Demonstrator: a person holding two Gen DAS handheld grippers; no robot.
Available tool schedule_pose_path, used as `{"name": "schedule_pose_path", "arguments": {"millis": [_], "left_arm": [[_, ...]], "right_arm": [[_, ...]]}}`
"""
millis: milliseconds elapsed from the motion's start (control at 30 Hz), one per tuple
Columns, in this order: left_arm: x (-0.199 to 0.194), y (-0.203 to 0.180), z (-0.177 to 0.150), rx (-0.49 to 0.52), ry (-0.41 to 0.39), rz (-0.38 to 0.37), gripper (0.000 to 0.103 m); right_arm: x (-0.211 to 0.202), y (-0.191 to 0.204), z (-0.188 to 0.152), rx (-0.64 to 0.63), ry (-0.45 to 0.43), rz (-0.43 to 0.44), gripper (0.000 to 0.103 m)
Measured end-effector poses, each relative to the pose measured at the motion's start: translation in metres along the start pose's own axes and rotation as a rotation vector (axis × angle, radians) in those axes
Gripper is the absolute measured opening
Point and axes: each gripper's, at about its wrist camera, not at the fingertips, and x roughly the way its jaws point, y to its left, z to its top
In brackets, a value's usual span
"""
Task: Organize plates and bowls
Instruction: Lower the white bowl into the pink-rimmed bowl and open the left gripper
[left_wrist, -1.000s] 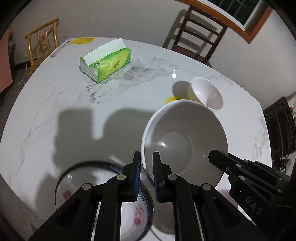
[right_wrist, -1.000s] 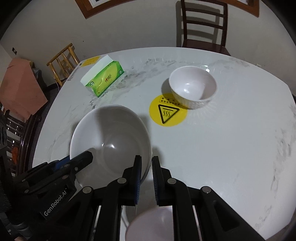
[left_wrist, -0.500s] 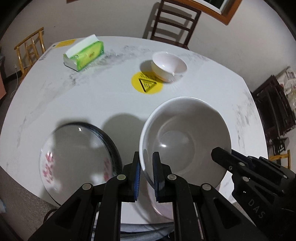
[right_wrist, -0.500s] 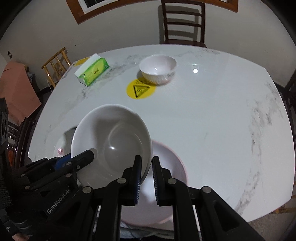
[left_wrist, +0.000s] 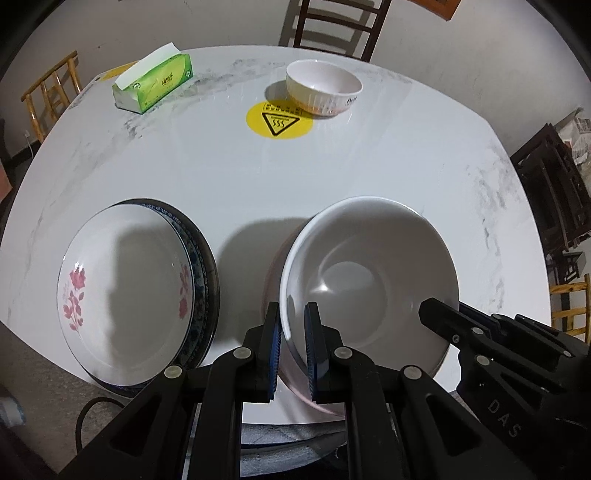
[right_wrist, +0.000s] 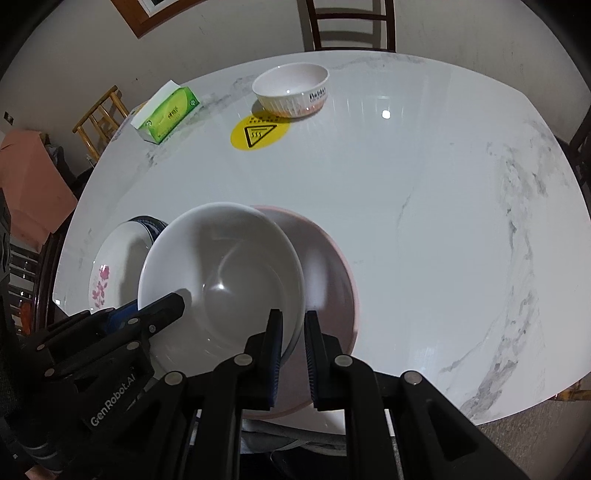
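I hold one big white bowl (left_wrist: 369, 280) with both claws. My left claw (left_wrist: 293, 347) pinches its left rim; my right claw (right_wrist: 293, 354) pinches the opposite rim. The bowl hangs over a pink plate (right_wrist: 328, 266) at the near edge of the marble worktop (right_wrist: 424, 192). A flowered plate (left_wrist: 125, 295) lies to the left, a small bowl (left_wrist: 323, 86) far back.
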Motion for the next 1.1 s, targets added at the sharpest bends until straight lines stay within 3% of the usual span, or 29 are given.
{"name": "schedule_pose_path", "arguments": {"millis": [433, 1100], "left_arm": [[0.020, -0.012, -0.002, 0.028, 0.043, 0.033, 0.010], [0.027, -0.008, 0.001, -0.003, 0.070, 0.011, 0.013]], "right_arm": [[0.020, -0.006, 0.003, 0.011, 0.046, -0.020, 0.014], [0.022, 0.001, 0.004, -0.015, 0.051, -0.070, 0.017]]}}
